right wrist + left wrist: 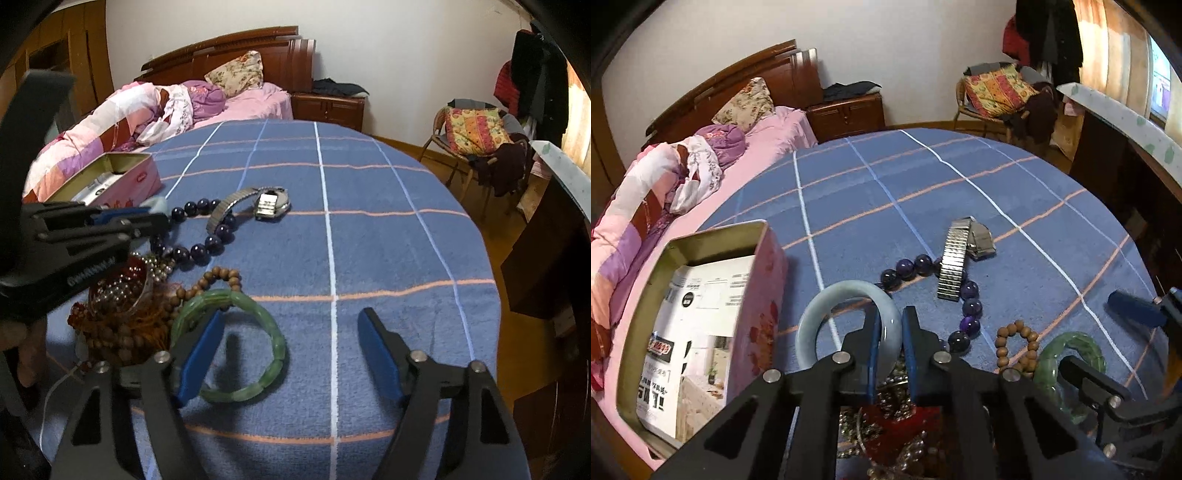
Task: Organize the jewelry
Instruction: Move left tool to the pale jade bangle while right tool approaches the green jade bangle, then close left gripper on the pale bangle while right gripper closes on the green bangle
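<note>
Light: moderate, warm indoor; daylight enters by the curtained window [1108, 51] far right of the fingers.
Shadows: soft — a dark patch on the blue cloth [369, 184] just ahead of the right gripper's [291, 354] left finger.
Distortion: strong fisheye bowing, black corners.
Blur: nearest beads [897, 443] beneath the fingers — soft.

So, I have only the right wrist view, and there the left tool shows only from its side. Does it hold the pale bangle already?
Observer: Yes. In the left wrist view the left tool is shut on the pale bangle; both blue pads press its near rim.
Operator: Good. And the pink tin, is any jewellery inside?
Observer: The pink tin is open. In the part that shows, I see only a printed leaflet, no jewellery.
</note>
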A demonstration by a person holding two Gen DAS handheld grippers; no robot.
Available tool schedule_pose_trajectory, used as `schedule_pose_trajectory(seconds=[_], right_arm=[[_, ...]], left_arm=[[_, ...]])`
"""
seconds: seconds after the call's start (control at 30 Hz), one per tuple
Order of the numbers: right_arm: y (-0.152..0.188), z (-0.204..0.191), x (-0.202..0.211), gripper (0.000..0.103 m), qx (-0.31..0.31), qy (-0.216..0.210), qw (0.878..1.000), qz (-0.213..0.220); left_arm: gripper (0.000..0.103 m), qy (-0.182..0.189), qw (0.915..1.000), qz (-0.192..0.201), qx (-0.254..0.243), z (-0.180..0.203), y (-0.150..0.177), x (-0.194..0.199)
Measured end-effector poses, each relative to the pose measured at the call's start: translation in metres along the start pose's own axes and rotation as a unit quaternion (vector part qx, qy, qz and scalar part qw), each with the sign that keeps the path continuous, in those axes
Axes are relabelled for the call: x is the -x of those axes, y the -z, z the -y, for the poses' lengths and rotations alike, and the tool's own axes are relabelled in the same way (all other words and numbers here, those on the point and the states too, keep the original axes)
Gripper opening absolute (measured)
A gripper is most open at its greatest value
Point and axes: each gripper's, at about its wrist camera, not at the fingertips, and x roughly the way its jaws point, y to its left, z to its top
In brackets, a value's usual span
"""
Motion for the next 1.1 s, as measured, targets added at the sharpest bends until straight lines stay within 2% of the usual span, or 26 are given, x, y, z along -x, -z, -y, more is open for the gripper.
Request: schedule_pose_trajectory(seconds=[0.27, 0.33, 0.37, 0.47, 0.87, 1.1], right_arm=[[0.005, -0.006, -0.004, 0.044, 0.024, -0.01, 0.999, -0.02], [0.005, -0.006, -0.003, 0.027, 0.027, -0.021, 0.999, -0.018], [0.005, -0.007, -0.003, 0.013, 0.028, -0.026, 0.999, -0.017], [0.005, -0.005, 0.001, 0.011, 0.024, -0.037, 0.999, -0.007], [-0.024, 0.001, 0.032, 0.01, 0.0, -0.053, 0.997, 0.051], [-0.047, -0.012, 0.034, 0.01, 0.015, -0.069, 0.996, 0.062]], left_arm=[[0.012, -0.006, 0.9988, 0.048, 0.002, -0.004, -0.001, 0.036], [0.012, -0.01, 0.9983, 0.057, 0.001, -0.005, -0.001, 0.042], [0.012, -0.013, 0.9981, 0.06, 0.0, -0.007, -0.002, 0.045], [0.012, -0.017, 0.9975, 0.068, 0.0, -0.011, -0.002, 0.052], [0.012, -0.032, 0.9942, 0.099, 0.029, -0.043, -0.001, 0.081], [0.012, -0.055, 0.9933, 0.097, 0.033, -0.067, -0.004, 0.081]])
